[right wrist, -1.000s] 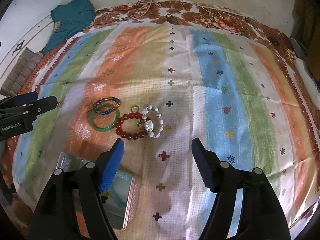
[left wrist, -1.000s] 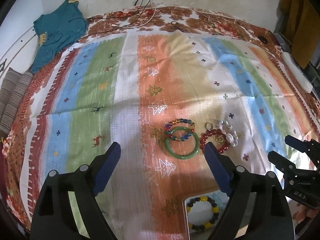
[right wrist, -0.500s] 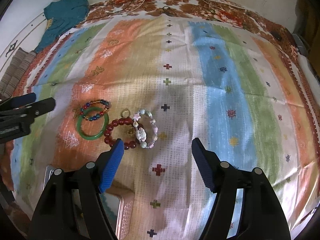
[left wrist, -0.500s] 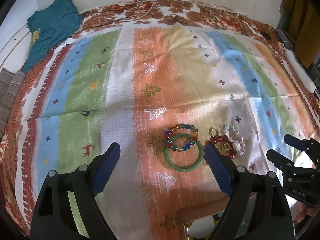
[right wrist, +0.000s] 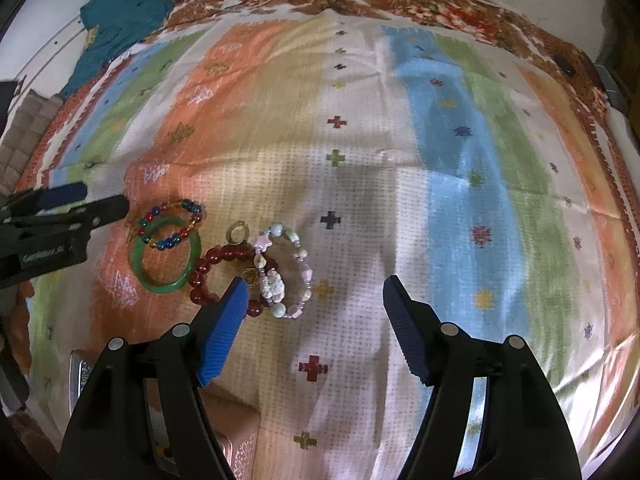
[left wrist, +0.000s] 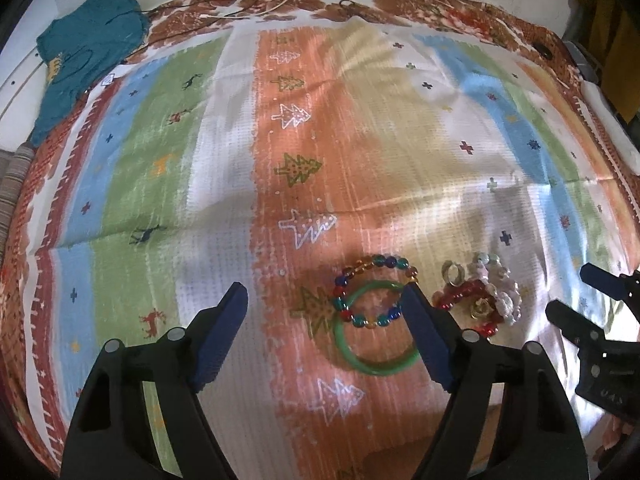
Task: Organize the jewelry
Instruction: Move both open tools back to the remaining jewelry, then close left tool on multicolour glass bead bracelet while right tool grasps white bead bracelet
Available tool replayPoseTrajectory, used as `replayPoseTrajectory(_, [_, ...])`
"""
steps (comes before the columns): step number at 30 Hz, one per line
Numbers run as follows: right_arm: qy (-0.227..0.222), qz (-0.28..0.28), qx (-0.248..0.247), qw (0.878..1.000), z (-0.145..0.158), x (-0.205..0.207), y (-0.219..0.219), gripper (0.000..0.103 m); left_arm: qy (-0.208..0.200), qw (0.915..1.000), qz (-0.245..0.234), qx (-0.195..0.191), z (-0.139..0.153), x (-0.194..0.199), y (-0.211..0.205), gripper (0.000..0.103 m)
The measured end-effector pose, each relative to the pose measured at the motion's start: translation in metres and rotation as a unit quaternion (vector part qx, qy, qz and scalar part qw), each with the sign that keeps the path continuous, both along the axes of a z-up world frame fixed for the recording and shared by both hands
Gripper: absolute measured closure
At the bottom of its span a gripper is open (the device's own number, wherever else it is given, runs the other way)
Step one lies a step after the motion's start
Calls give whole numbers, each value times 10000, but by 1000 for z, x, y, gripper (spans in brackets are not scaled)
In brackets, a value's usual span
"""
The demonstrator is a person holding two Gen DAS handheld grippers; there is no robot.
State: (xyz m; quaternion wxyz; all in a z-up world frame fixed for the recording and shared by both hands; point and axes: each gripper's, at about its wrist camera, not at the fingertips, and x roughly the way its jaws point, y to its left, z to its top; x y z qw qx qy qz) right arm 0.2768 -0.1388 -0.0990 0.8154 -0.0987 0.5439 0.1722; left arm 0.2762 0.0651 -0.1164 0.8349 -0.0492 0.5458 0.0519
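A green bangle [left wrist: 376,364] lies on the striped cloth with a multicoloured bead bracelet [left wrist: 374,270] overlapping its far side. To their right lie a red bead bracelet [left wrist: 460,294], a small gold ring [left wrist: 452,271] and a pale stone bracelet [left wrist: 500,292]. My left gripper [left wrist: 326,344] is open, low over the cloth, its right finger beside the bangle. In the right wrist view the bangle [right wrist: 166,256], red bracelet [right wrist: 224,260] and pale bracelet [right wrist: 286,272] sit left of centre. My right gripper [right wrist: 310,328] is open and empty, its left finger near the pale bracelet.
A jewelry box [right wrist: 236,432] with a pinkish rim sits at the near edge, under my right gripper's left finger. A teal garment [left wrist: 86,52] lies at the far left corner. Cables [left wrist: 256,4] run along the far edge of the cloth.
Both grippers have moved forward and lower toward the jewelry. The jewelry now appears closer and larger, and the box has slipped mostly out of the left view. Both stay open.
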Motion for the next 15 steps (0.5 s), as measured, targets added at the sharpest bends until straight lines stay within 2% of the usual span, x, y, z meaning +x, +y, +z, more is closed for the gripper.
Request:
replayPoseTrajectory(5, [6,-26,-122,9999,-8,6,2,33,171,9999,-13,7,-14,10,3,35])
replayPoseTrajectory(15, [142,-54,-173,9997,-18,18,3,33,352,9994,-43,36,-31,17,4,39])
